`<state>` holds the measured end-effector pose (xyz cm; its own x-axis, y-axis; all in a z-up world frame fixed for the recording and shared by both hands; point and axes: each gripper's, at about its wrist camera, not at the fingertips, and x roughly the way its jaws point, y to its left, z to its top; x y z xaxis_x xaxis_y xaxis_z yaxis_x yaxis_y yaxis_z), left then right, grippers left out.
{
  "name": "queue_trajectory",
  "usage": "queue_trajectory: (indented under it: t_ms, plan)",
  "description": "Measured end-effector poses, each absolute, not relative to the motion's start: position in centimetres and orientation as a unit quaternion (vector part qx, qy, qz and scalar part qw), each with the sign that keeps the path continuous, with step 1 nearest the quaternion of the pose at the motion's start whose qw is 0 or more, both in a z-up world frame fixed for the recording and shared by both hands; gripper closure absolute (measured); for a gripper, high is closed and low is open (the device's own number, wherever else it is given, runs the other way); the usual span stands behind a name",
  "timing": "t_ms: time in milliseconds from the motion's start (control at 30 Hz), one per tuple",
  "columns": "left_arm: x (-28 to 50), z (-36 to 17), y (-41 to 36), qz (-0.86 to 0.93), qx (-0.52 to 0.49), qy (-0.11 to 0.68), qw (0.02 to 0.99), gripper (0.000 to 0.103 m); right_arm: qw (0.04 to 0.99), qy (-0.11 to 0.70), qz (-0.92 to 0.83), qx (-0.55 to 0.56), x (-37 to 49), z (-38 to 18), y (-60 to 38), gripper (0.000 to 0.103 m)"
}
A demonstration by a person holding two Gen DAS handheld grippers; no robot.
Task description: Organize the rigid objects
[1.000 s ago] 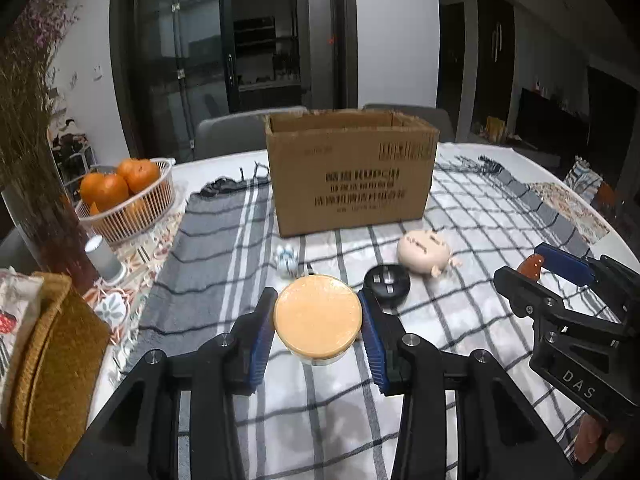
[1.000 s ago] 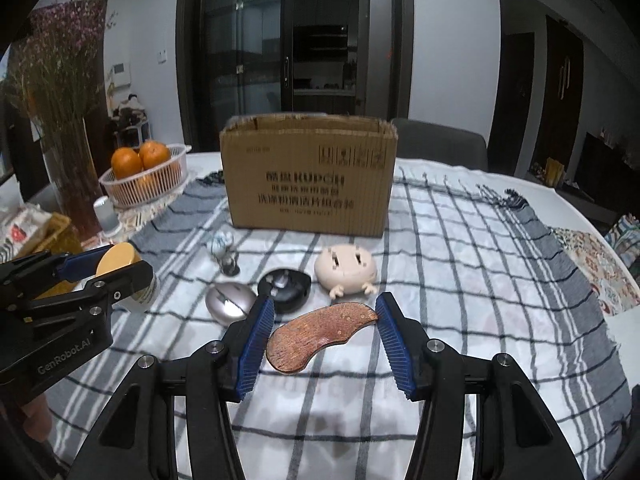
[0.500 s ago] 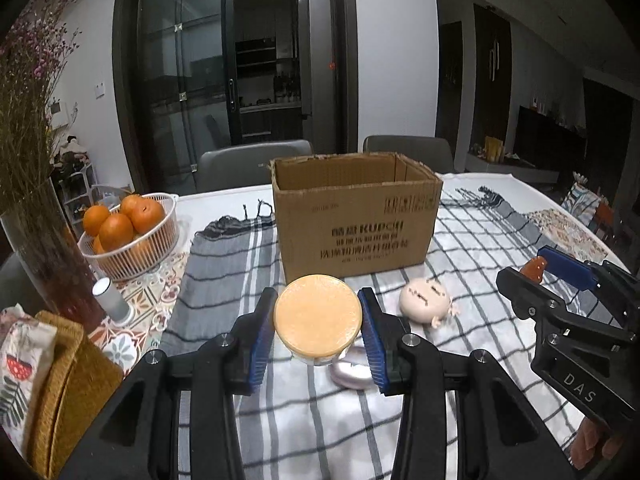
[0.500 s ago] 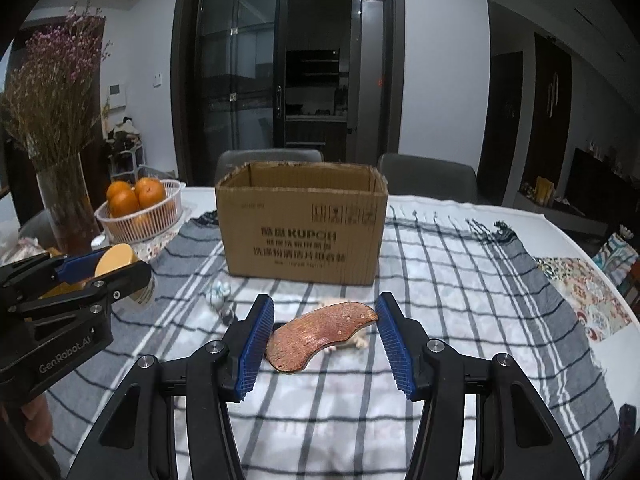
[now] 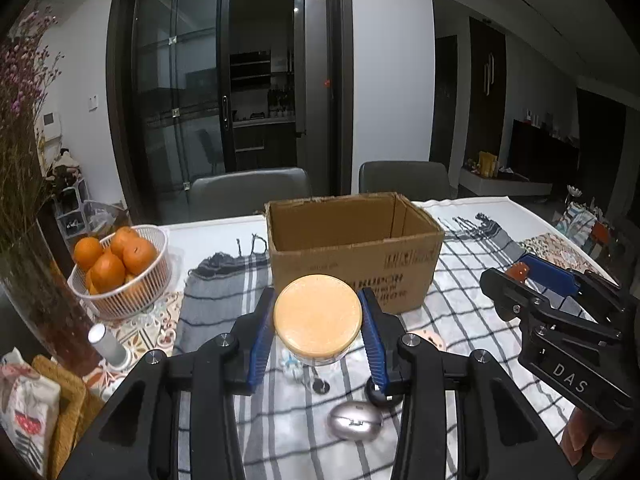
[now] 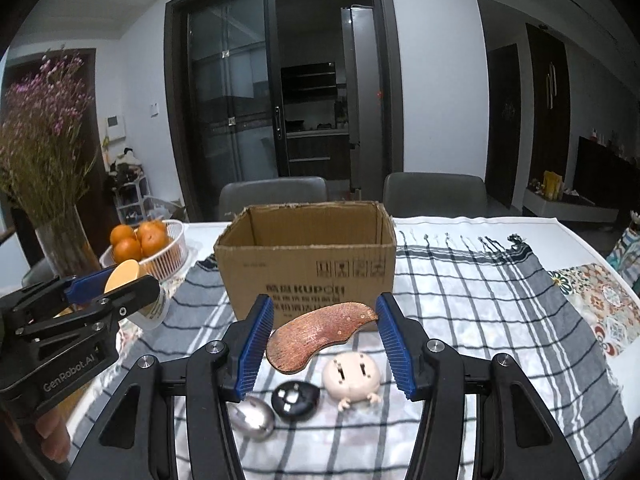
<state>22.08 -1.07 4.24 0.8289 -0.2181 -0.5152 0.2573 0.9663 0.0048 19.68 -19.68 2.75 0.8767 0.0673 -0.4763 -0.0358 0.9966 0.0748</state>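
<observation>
My left gripper [image 5: 318, 330] had its blue ribbed fingers [image 5: 259, 334] clamped on a clear round jar with a flat orange lid [image 5: 317, 317], held above the cloth. My right gripper [image 6: 325, 336] was closed on a curved, reddish-brown wooden piece [image 6: 318, 336], pinched end to end between its pads and lifted clear of the table. Beneath them, on the grey-and-white checked tablecloth [image 6: 472, 300], lay a silver oval computer mouse [image 6: 251, 420], a glossy black rounded object [image 6: 295, 396] touching it, and a cream-coloured rounded toy with small feet [image 6: 352, 378] just beside that. Beyond stood the open brown cardboard box [image 6: 306, 268], upright, flaps open. Further left sat a white wire basket of oranges [image 5: 120, 276] and a glass vase of dried purple flowers [image 6: 66, 240].
</observation>
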Motion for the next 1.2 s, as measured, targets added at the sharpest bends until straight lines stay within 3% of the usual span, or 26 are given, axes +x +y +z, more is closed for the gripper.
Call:
queue_trajectory:
  t_ms: [567,1200]
  plan:
    - [27.3,7.4,-2.1,-0.129,0.036,0.253,0.958,0.063,0.969,0.238,0.041,0.046,25.3,5.8,-21.1,0.049]
    - [34.9,7.7,-3.8,-0.128,0.029,0.285,0.949,0.063,0.955,0.285,0.063,0.053,32.9,6.2,-22.0,0.049]
